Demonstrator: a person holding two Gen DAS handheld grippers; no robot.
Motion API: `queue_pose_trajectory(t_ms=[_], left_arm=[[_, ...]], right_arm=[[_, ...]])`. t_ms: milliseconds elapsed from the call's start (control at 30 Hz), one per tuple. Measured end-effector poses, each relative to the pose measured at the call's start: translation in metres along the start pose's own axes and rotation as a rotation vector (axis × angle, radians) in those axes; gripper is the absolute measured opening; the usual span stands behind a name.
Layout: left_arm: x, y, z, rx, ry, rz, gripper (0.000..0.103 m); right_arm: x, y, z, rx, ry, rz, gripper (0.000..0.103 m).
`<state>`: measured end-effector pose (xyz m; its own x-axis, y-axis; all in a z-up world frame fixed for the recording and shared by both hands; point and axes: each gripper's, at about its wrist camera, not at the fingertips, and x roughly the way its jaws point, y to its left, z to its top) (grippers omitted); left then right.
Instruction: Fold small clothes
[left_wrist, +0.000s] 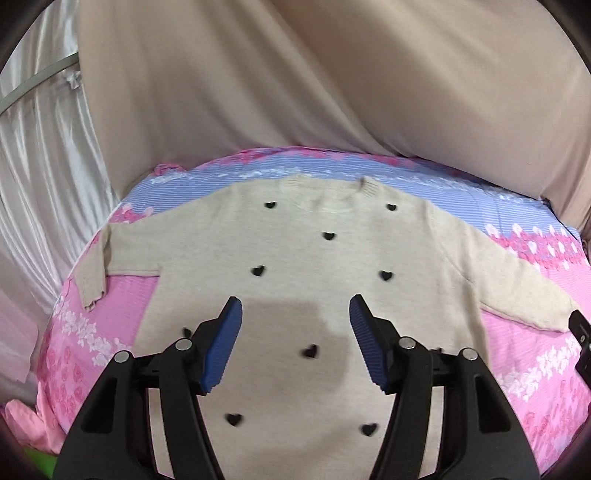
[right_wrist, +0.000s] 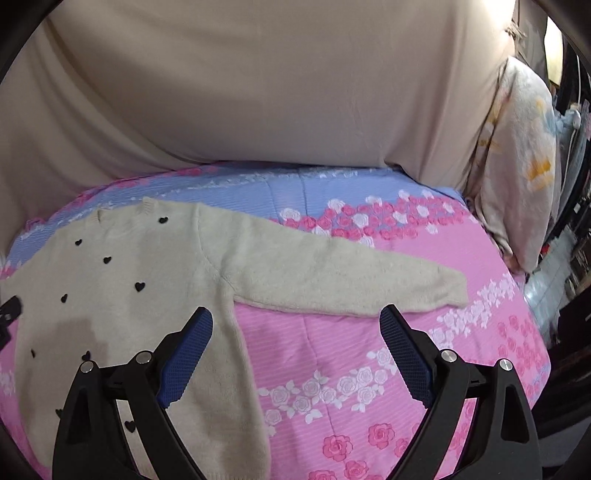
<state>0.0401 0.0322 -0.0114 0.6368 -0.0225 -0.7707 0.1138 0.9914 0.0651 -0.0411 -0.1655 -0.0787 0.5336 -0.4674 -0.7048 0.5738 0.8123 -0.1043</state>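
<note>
A cream knit sweater with small black hearts lies flat, front up, on the pink and blue floral bedsheet. Its collar points away from me. Its left sleeve is bent downward at the cuff; its right sleeve lies stretched out straight. My left gripper is open and empty, hovering over the sweater's lower chest. My right gripper is open and empty, above the sheet just below the right sleeve, beside the sweater's side edge. The sweater also shows in the right wrist view.
A beige cloth hangs behind the bed. A shiny white curtain is at the left. A pale patterned pillow or blanket leans at the bed's far right. Dark clutter lies beyond the right edge.
</note>
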Motion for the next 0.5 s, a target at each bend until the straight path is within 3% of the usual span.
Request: queue_pose_trajectory(t_ms=[233, 500], left_arm=[[-0.014, -0.022, -0.003, 0.019, -0.015, 0.024, 0.059], [-0.017, -0.016, 0.001, -0.002, -0.013, 0.046, 0.059]], right_arm=[[-0.011, 0.033, -0.012, -0.062, 0.015, 0.114, 0.090], [-0.017, 0.041, -0.014, -0.070, 0.000, 0.136, 0.090]])
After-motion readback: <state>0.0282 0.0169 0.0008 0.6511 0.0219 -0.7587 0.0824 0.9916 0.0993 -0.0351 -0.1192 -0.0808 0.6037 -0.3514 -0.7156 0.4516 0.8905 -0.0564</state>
